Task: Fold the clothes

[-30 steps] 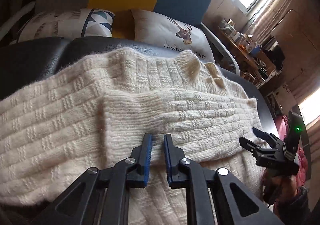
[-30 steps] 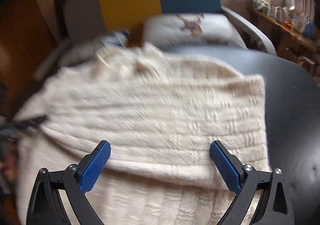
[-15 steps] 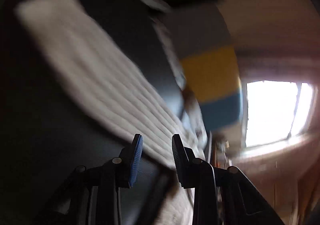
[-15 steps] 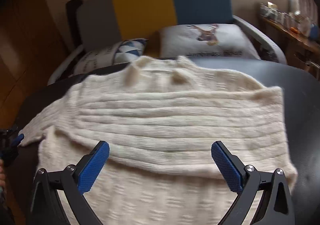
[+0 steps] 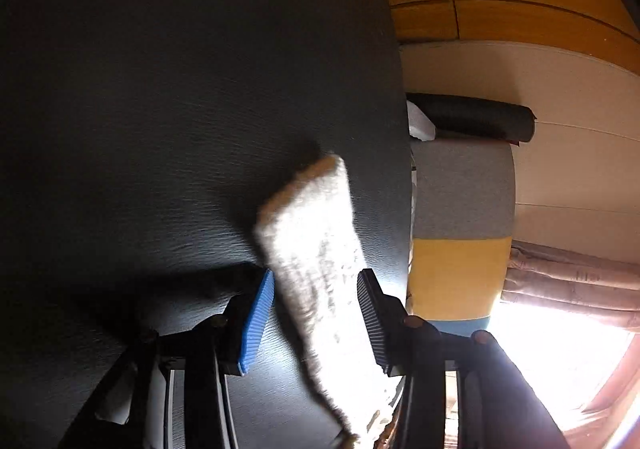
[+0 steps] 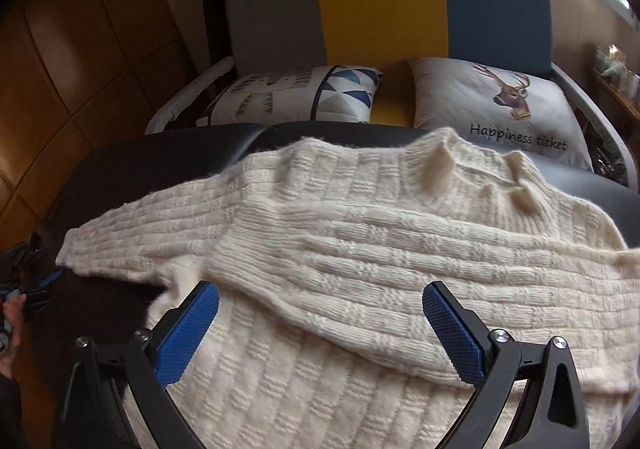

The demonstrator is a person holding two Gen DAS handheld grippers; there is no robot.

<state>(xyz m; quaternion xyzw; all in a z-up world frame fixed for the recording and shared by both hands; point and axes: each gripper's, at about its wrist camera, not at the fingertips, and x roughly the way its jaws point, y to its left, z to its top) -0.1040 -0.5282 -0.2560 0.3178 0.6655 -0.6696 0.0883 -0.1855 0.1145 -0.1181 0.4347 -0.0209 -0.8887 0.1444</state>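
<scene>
the room has wood wall panels [image 6: 60, 61], a sofa [image 6: 384, 1] with two cushions [image 6: 500, 109] and a window, and before the sofa stands a black matt desk [image 5: 160, 109]. on it lies the cream sweater [image 6: 360, 269], thick, soft and limp, one sleeve folded across the body and the other sleeve [image 5: 312, 241] spread out to the left. this sleeve lies between the fingers of the half-open left claw [image 5: 316, 313], not pinched, while the right claw [image 6: 320, 329] hovers wide and empty above the body; i think the cuff or hem edge is best to grip, because the loose knit stretches and sags.

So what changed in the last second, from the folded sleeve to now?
The left gripper swung off the folded sleeve, out to the left sleeve still lying flat on the black table; its fingers have opened and now straddle it, not yet closed. The right gripper stays wide open over the sweater, which has not moved.
</scene>
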